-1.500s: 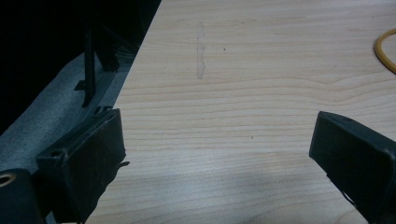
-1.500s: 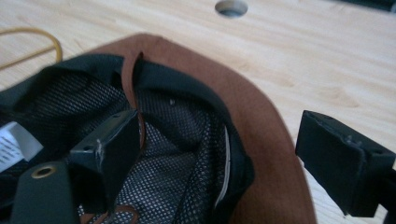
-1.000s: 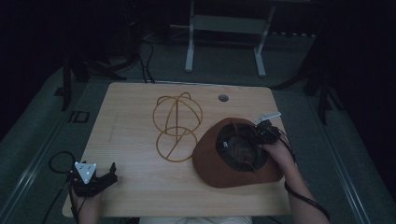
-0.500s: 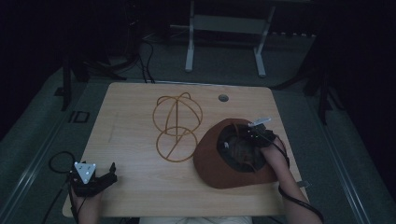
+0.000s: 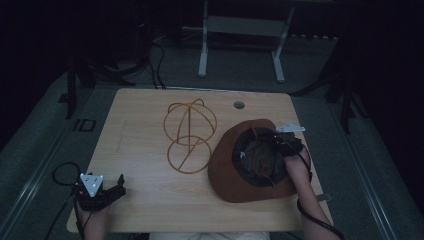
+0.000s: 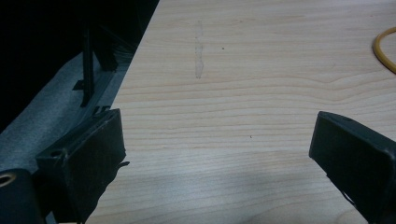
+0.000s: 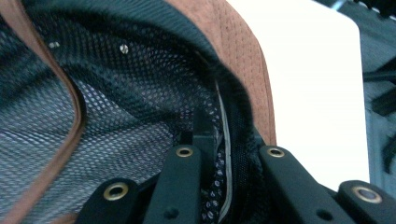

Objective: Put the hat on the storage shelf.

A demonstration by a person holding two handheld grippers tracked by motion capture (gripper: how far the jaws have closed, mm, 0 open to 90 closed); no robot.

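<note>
A brown wide-brimmed hat point(image 5: 225, 172) lies crown down on the wooden table point(image 5: 140, 115), right of centre. Its dark mesh lining point(image 7: 116, 93) faces up. My right gripper point(image 5: 281, 142) sits at the hat's far right edge. Its jaws have just been closing and now pinch the inner band and brim point(image 7: 233, 56), so the right gripper point(image 7: 229, 144) is shut on the hat. A yellow wire hat frame point(image 5: 190, 135) lies left of the hat. My left gripper point(image 5: 116, 189) rests open at the table's front left corner, and nothing lies between the left gripper point(image 6: 217, 135) jaws but bare wood.
A round cable hole point(image 5: 239, 105) is in the table near its far edge. A metal stand point(image 5: 240, 45) rises on the floor beyond the table. One loop of the wire frame point(image 6: 385, 51) shows far right in the left gripper view. The table's left edge lies beside the left jaw.
The right gripper dipped into the hat's opening, closed on its inner edge and drew back slightly to the right. The hat's far brim shifted with it. The left gripper stayed put.
</note>
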